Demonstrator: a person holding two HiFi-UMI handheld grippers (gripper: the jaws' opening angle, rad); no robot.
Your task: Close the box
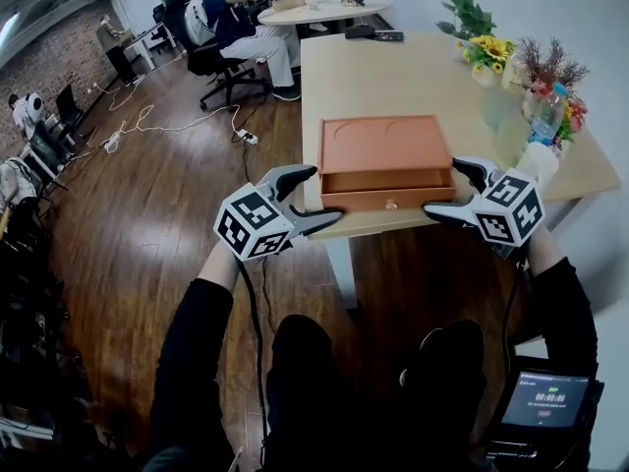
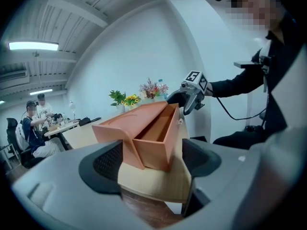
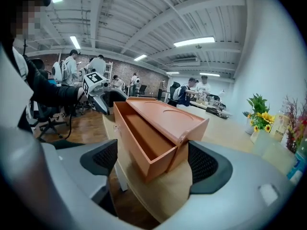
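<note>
An orange box (image 1: 385,146) sits at the near edge of the wooden table (image 1: 393,77), with its drawer (image 1: 388,191) pulled out toward me and a small knob on the drawer's front. My left gripper (image 1: 321,193) is open beside the box's left end, apart from it. My right gripper (image 1: 444,187) is open at the box's right end. In the left gripper view the box (image 2: 148,133) lies just beyond the open pads (image 2: 108,164), and the right gripper (image 2: 191,97) shows behind it. The right gripper view has the box (image 3: 158,131) ahead of its open jaws, empty drawer side showing.
Flower pots (image 1: 484,52), a water bottle (image 1: 546,114) and glass vases stand along the table's right side. Dark items (image 1: 373,33) lie at its far end. A person on an office chair (image 1: 231,32) sits beyond by a round table. Cables (image 1: 167,121) trail across the wood floor.
</note>
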